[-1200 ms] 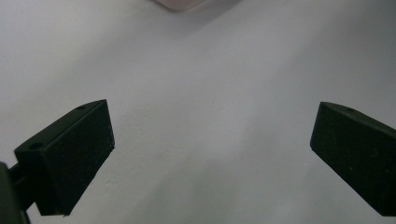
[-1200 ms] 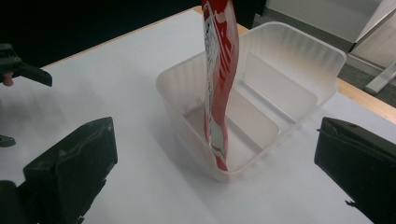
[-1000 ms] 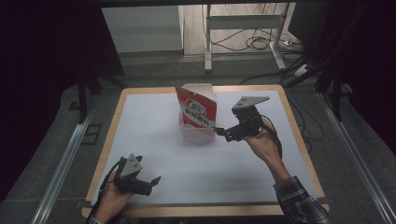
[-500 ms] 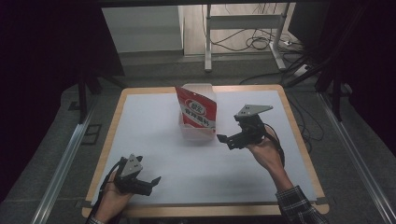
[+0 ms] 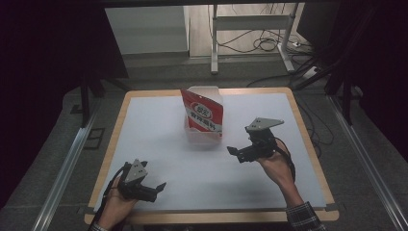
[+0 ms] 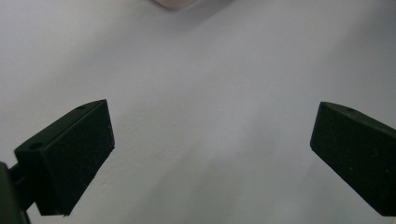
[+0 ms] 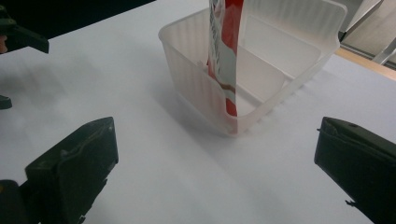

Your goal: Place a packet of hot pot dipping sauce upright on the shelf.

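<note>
the left gripper [image 5: 156, 188] is resting low at the near left of the white-covered table [image 5: 159, 125], jaws spread wide over bare surface. further right, the red and white foil snack pouch [image 5: 203, 113] is standing upright in the translucent ribbed plastic bin [image 7: 196, 79], mid-table toward the far edge. it is looking light, crinkly and slippery; pinching its flat top edge seems safest. the right gripper [image 5: 233, 153] is hovering just beside the bin, jaws gaping, holding nothing. the pouch's lower part is sitting blurred behind the bin wall.
</note>
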